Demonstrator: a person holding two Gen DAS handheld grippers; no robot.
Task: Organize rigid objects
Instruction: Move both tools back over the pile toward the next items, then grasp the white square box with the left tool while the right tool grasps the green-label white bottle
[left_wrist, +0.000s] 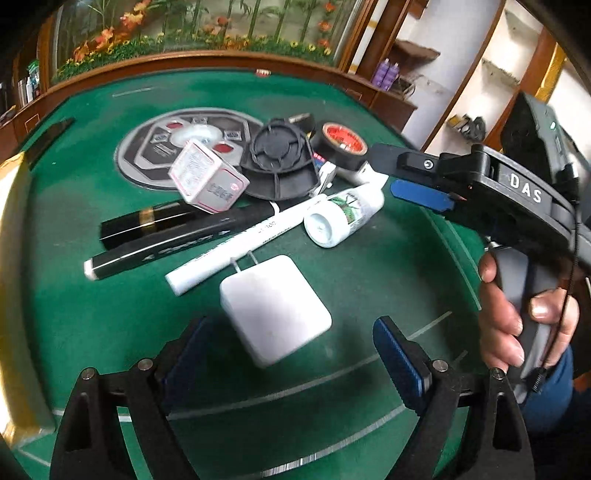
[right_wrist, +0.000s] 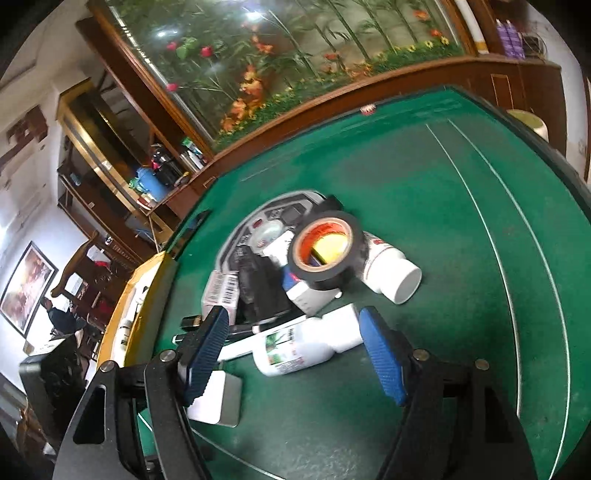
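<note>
A pile of rigid objects lies on the green felt table (left_wrist: 92, 314). Nearest is a white plug charger (left_wrist: 275, 308), lying between the wide-apart fingers of my left gripper (left_wrist: 291, 330), which is open and clear of it. Behind it lie a long white tube (left_wrist: 236, 251), a white bottle with a green label (left_wrist: 343, 216), a pink-and-white box (left_wrist: 207, 177), a black round frame (left_wrist: 280, 162) and a black tape roll (left_wrist: 340, 142). In the right wrist view my right gripper (right_wrist: 291, 317) is open over the labelled bottle (right_wrist: 295, 350), its pads not pressing it.
Two long black cases (left_wrist: 147, 225) lie left of the tube. A second white bottle (right_wrist: 391, 273) sits beside the tape roll (right_wrist: 327, 254). A yellow box (right_wrist: 125, 317) stands at the table's left edge. A round panel (left_wrist: 147, 147) is set in the table's middle.
</note>
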